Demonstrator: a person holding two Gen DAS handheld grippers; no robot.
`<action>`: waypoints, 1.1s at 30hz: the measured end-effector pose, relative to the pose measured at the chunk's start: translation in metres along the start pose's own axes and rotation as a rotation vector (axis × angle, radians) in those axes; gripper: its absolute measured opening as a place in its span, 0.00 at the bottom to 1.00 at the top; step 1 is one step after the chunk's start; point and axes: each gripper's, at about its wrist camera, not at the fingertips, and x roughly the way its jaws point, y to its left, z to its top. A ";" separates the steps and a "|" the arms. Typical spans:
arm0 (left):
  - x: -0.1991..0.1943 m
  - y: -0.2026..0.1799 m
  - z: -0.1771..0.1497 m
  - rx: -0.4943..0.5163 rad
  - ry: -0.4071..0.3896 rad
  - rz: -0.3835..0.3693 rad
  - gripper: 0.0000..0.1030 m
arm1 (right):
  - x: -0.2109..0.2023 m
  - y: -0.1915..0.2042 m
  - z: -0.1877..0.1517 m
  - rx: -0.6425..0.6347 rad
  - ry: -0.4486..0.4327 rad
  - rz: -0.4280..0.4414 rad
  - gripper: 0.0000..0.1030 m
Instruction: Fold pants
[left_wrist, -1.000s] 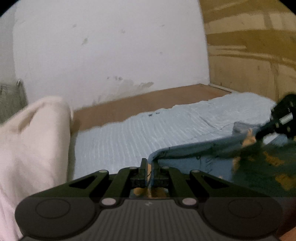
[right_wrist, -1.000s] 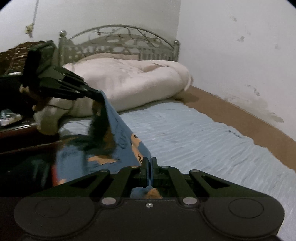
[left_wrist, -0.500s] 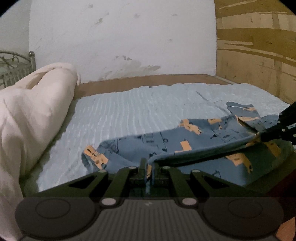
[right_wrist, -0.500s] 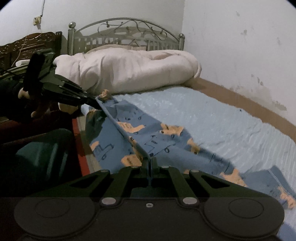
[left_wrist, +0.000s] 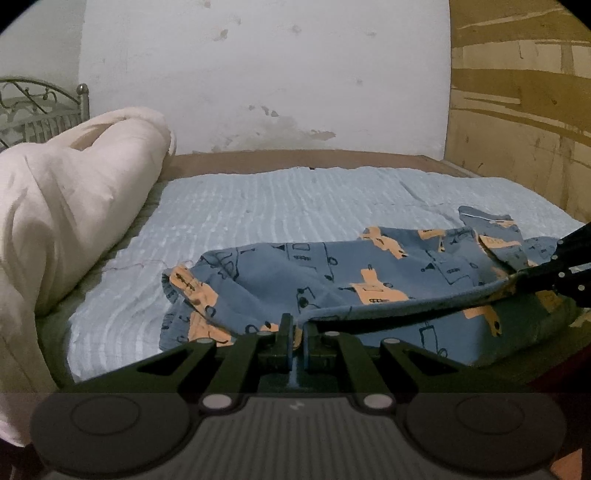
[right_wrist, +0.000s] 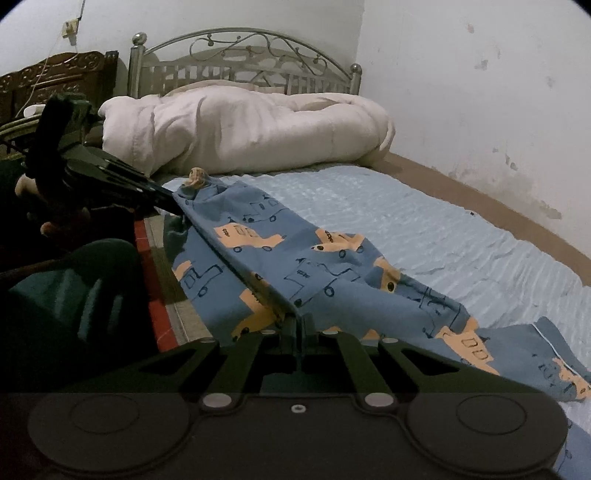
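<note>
Both grippers, left gripper (left_wrist: 294, 334) and right gripper (right_wrist: 297, 326), pinch unlabelled truck-print pants (left_wrist: 332, 273).

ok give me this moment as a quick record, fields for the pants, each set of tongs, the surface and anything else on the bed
pants: blue pants with orange vehicle print, spread on the bed, one edge lifted taut between the two tongs
left tongs: left tongs shut on the pants edge
right tongs: right tongs shut on the same edge, further along
surface: light blue ribbed bedsheet
other: cream comforter bunched by the metal headboard
</note>
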 end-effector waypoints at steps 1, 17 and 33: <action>0.000 -0.001 0.000 0.003 -0.003 0.008 0.03 | 0.001 0.000 0.000 -0.003 0.000 -0.003 0.06; -0.015 -0.012 -0.011 0.007 0.015 -0.001 0.01 | -0.001 -0.003 -0.002 -0.026 0.011 0.022 0.00; -0.013 -0.002 -0.019 -0.084 0.068 -0.029 0.43 | 0.003 0.004 -0.015 -0.055 0.063 0.022 0.14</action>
